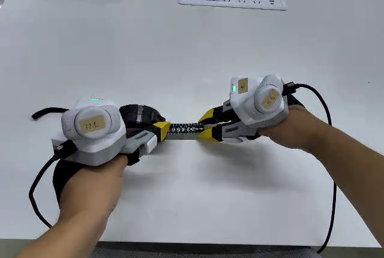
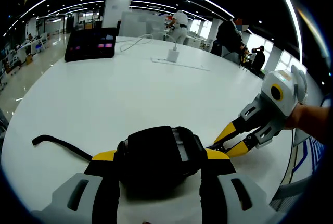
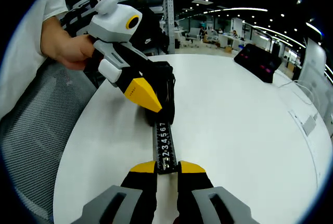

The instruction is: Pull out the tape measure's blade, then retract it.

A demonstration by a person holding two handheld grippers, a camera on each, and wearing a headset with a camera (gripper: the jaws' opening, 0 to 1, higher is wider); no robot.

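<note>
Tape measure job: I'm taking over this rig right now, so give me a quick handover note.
Left gripper: shut on the black tape measure case, which sits on the white table.
Right gripper: shut on the tip of the blade.
Done: a short stretch of blade is out, running between the two grippers.
Left: pull further if a longer draw is wanted, then let the blade retract into the case.
</note>
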